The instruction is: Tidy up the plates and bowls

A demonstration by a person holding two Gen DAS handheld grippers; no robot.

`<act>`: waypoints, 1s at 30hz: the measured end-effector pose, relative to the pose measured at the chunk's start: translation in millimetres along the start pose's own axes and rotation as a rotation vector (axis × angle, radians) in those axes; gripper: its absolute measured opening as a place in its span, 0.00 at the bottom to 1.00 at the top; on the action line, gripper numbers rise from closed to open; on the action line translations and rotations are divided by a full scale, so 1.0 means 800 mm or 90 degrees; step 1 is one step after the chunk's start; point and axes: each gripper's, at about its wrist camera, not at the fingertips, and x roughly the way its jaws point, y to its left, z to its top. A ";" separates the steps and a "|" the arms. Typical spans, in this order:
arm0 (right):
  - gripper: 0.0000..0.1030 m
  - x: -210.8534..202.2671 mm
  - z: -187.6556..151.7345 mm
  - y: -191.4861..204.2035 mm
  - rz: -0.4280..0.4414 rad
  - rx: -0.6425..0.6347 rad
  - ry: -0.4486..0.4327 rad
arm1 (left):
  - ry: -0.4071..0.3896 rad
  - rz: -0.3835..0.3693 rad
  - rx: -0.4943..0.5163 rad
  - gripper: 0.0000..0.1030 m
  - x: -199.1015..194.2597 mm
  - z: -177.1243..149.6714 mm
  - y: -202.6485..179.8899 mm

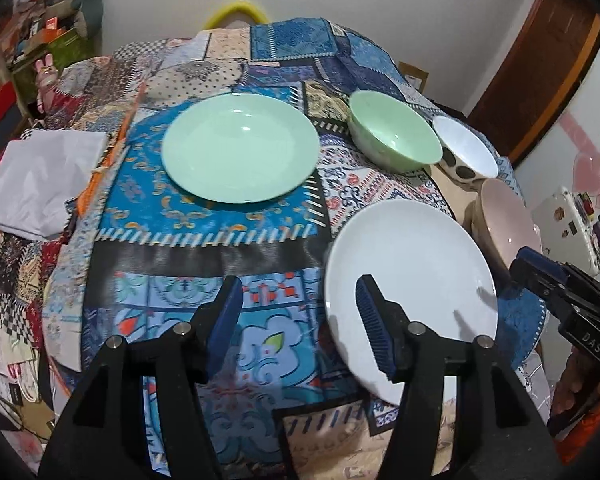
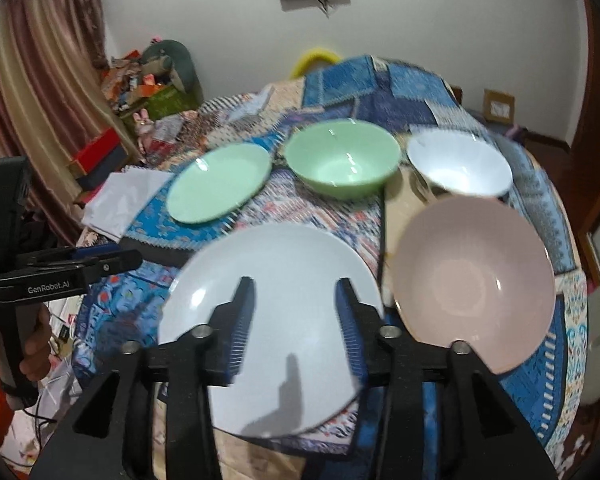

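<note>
On the patchwork cloth, a white plate (image 1: 412, 272) (image 2: 276, 272) lies nearest. Behind it are a green plate (image 1: 240, 148) (image 2: 220, 182), a green bowl (image 1: 396, 136) (image 2: 342, 160) and a white bowl (image 1: 466, 152) (image 2: 460, 166) with dark spots outside. A pink bowl (image 1: 508, 220) (image 2: 474, 276) stands right of the white plate. My left gripper (image 1: 298, 284) is open and empty, above the cloth at the white plate's left rim. My right gripper (image 2: 295, 282) hovers open above the white plate, holding nothing, and casts a shadow on it.
A white folded sheet (image 1: 44, 184) (image 2: 120, 204) lies at the table's left edge. Boxes and clutter (image 1: 40, 40) stand beyond it by the wall. A wooden door (image 1: 540, 72) is at the right. A hand (image 2: 36, 344) holds the left gripper's handle.
</note>
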 end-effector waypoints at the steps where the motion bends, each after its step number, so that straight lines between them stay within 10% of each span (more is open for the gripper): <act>1: 0.52 -0.001 0.003 0.005 -0.003 -0.005 -0.010 | -0.003 0.000 0.002 0.57 -0.005 0.000 0.004; 12: 0.83 0.022 0.043 0.046 0.022 -0.017 -0.057 | -0.074 0.076 0.025 0.70 -0.044 0.017 0.050; 30: 0.85 0.142 0.106 0.080 -0.038 -0.081 0.059 | -0.085 0.107 0.029 0.84 0.028 0.107 0.127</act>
